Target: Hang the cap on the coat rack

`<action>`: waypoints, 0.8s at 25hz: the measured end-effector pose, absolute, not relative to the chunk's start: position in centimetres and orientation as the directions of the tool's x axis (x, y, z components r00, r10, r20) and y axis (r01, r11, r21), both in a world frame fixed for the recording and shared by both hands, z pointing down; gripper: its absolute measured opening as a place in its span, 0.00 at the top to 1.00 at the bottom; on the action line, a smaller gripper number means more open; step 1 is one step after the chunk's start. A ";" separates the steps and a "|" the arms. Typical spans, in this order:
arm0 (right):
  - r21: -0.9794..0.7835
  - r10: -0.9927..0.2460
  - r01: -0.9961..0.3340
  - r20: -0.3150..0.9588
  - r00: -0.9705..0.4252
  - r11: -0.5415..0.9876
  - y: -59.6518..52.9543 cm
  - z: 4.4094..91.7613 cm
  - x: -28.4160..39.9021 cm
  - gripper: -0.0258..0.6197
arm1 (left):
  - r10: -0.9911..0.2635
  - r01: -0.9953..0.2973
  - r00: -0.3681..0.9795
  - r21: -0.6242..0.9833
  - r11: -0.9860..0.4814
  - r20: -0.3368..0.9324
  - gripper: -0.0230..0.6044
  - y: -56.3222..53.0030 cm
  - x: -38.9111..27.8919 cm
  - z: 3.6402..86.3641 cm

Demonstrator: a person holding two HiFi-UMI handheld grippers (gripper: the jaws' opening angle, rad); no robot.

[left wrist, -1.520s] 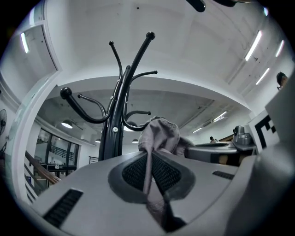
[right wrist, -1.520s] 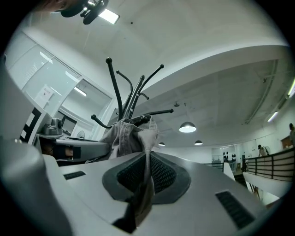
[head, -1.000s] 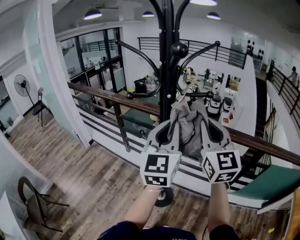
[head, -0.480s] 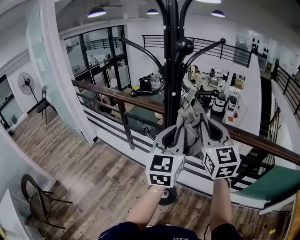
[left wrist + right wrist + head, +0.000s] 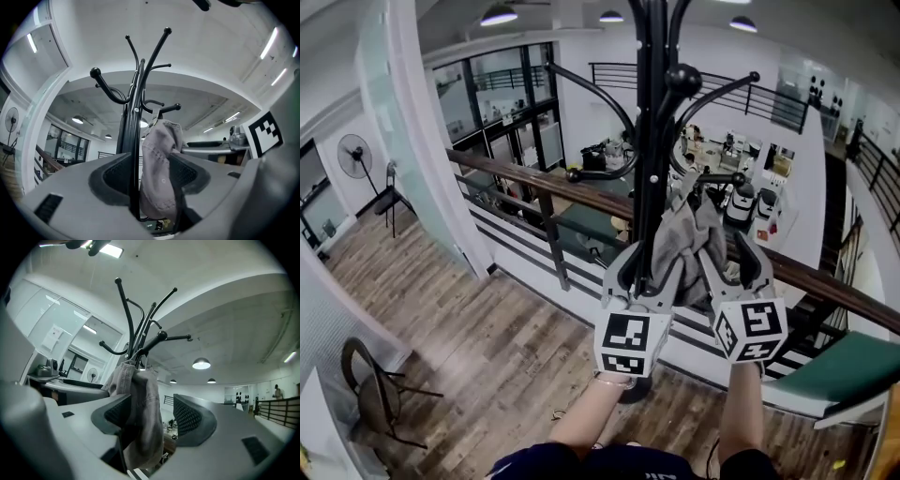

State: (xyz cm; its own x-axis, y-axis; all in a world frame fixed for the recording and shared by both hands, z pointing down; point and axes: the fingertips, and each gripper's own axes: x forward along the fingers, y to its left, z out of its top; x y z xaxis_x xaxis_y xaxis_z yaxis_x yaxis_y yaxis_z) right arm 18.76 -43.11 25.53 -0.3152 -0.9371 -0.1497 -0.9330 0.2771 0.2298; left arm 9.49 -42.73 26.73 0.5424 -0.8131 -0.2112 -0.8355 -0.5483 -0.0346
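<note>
Both jaw pairs opening — left gripper (image 5: 152, 168), right gripper (image 5: 152, 411) — the cap (image 5: 680, 239) hangs between each pair.

Bright ceiling lamps (image 5: 201, 363), fisheye bending, dark corners

Your left gripper (image 5: 649, 267) and right gripper (image 5: 727, 262): grey, black ribbed pads (image 5: 117, 176), white cubes (image 5: 628, 344) with black markers, jaws opening round the cap (image 5: 680, 244). Dark navy top (image 5: 572, 464).

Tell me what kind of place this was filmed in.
Probably an upper-floor walkway in an open-plan office or lab building: a wood-topped railing overlooks a lower floor with workstations, glass-walled rooms line the far side, and a black coat rack stands by the railing.
</note>
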 end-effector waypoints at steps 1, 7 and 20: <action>0.230 -0.936 -0.935 -0.161 -0.312 0.272 -42.6 25.4 19.0 0.52 | -0.805 -0.829 0.553 -0.042 -0.558 -0.213 0.56 -42.3 9.5 26.8; 0.204 -0.944 -0.945 -0.159 -0.288 0.254 -39.4 27.1 19.8 0.46 | -0.769 -0.786 0.617 -0.082 -0.613 -0.167 0.50 -40.2 9.8 28.9; 0.169 -0.971 -0.964 -0.093 -0.221 0.204 -33.8 36.2 19.9 0.47 | -0.765 -0.773 0.631 -0.021 -0.634 -0.131 0.50 -36.1 6.0 37.1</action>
State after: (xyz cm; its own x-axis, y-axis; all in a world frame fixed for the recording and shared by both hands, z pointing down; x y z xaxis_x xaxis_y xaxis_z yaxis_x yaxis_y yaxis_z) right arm 19.87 -33.80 36.19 -0.2211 -0.9708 -0.0926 -0.9643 0.2035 0.1693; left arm 5.98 -36.06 37.05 0.6307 -0.7649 -0.1314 -0.7731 -0.6339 -0.0210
